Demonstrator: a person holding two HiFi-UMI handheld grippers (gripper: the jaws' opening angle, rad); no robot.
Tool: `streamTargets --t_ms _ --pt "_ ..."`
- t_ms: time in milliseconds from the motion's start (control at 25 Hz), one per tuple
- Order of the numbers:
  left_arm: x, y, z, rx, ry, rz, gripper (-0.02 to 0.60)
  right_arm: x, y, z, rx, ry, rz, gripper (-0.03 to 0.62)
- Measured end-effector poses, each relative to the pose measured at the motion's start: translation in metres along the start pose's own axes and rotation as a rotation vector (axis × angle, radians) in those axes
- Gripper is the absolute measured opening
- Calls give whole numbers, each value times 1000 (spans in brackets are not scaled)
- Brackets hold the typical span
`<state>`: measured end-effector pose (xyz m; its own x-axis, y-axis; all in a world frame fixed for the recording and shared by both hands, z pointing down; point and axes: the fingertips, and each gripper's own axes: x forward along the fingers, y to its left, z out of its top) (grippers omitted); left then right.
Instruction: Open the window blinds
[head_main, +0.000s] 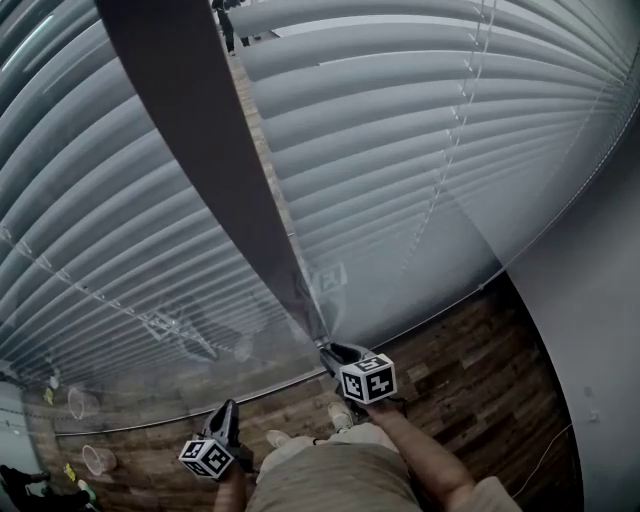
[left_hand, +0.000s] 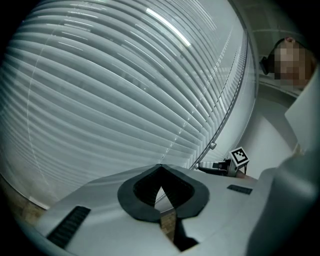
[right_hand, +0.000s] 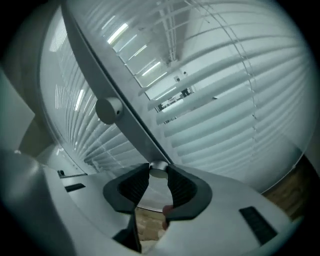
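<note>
Right gripper (right_hand: 159, 173) clasps bottom tip of upward-slanting blind wand (right_hand: 159, 169).

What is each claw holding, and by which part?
The right claw grips the blind's tilt wand at its bottom tip. The left claw is shut, holding nothing.

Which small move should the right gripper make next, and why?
Probably twist the right gripper about the tilt wand: its jaws clamp the wand's lower end, and the blind slats lie nearly closed, so turning it should tilt them open.
</note>
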<state>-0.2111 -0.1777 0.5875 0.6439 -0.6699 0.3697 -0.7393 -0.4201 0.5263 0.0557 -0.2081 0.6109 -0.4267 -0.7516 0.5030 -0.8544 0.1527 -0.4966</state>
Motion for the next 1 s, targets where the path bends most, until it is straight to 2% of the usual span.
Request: streamTargets --t_ms 360,480,600,680,800,1000 --pt "-3 -13 1 7 21 -12 13 -9 23 6 -446 30 -175 121" --pt "-1 -25 -5 20 22 -31 12 -14 22 0 -698 60 -296 121" --pt "-1 -30 6 26 22 -44 14 -11 31 5 -962 114 -448 117" --pt "-2 -31 10 27 24 -45 13 -11 34 7 -1003 130 -486 117" --pt "2 -29 0 29 28 -42 13 -11 26 -1 -960 121 -461 117" --pt "2 -27 -1 24 37 -36 12 -9 27 2 -950 95 -423 120"
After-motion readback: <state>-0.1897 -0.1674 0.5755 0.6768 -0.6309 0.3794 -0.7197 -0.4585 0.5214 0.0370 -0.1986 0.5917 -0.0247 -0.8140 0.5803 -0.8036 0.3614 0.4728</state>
